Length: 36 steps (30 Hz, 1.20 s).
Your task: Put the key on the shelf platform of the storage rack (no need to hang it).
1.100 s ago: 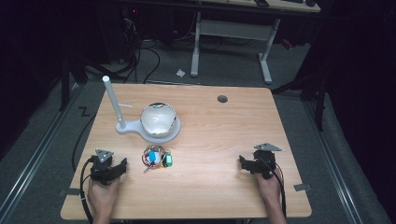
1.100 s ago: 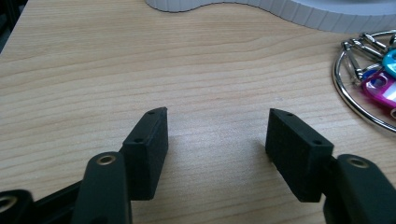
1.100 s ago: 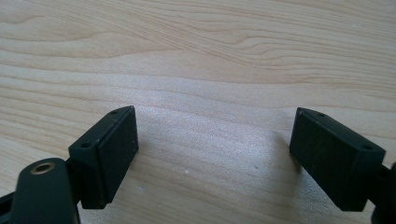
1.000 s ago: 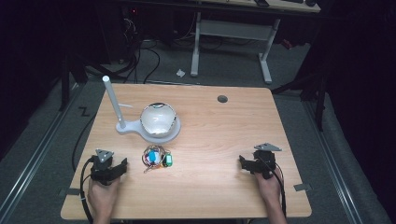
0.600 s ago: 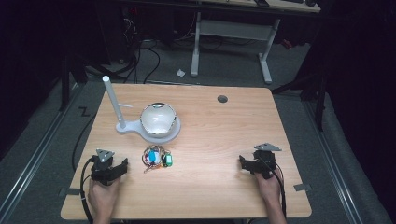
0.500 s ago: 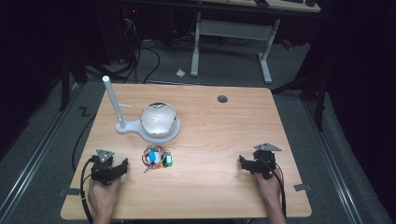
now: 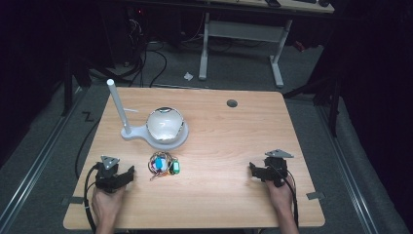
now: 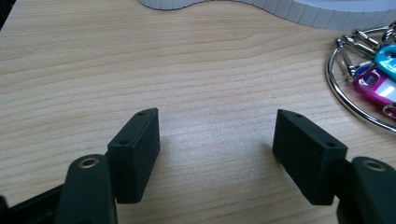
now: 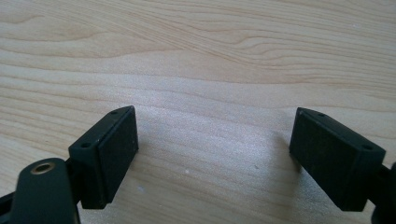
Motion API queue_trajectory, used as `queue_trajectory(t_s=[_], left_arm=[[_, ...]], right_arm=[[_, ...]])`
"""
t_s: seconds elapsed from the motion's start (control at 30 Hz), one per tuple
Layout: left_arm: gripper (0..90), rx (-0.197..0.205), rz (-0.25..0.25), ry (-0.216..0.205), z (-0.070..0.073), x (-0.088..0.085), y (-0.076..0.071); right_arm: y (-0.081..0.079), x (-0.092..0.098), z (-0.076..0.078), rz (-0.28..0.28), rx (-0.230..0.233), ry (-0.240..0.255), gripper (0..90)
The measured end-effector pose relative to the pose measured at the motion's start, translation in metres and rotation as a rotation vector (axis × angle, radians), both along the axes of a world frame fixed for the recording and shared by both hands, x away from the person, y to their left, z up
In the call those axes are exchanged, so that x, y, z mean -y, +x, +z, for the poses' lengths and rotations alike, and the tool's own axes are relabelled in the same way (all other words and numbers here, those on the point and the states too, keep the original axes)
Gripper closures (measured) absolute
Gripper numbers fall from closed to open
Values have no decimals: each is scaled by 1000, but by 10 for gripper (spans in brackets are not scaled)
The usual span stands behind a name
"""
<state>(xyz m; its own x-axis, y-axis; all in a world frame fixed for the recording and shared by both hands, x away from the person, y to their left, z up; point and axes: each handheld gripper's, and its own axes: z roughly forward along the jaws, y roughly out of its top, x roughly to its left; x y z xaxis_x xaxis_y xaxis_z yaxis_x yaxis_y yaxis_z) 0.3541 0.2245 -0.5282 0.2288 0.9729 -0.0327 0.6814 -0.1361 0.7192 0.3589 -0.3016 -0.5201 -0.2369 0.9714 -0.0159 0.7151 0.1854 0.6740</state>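
Note:
A metal key ring (image 7: 162, 165) with coloured tags lies on the wooden table (image 7: 224, 141) just in front of a white stand with a domed bowl (image 7: 165, 125) and an upright post (image 7: 117, 105). My left gripper (image 7: 127, 175) rests on the table to the left of the ring, open, its jaws having just been opening with only bare wood between them. In the left gripper view (image 8: 215, 140) the ring (image 8: 343, 93) with its blue and pink tags (image 8: 380, 81) lies off to the right, apart from the pads. My right gripper (image 7: 253, 170) rests near the right front, open (image 9: 214, 135) over bare wood.
A dark round grommet hole (image 7: 232, 103) sits near the table's far edge. Beyond the table stand the white legs of another desk (image 7: 243, 34) and loose cables on the grey floor. The white stand's ribbed base (image 8: 299, 11) lies at the top of the left gripper view.

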Motion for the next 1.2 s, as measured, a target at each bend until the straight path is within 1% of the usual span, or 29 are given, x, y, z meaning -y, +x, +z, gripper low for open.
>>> queue_trajectory(t_s=[0.33,0.5,0.67,0.87,1.03,1.2], left_arm=[[324,-1,2,3,0,0,0],[300,-4,-1,5,0,0,0],[291,-2,-6,-5,3,0,-2],[284,5,-30,-15,10,2,-2],[279,7,-54,-21,17,8,-3],[279,18,-74,-31,23,13,-3]], right_arm=[[0,0,0,0,0,0,156],[0,0,0,0,0,0,156],[0,0,0,0,0,0,156],[0,0,0,0,0,0,156],[0,0,0,0,0,0,156],[0,0,0,0,0,0,156]])
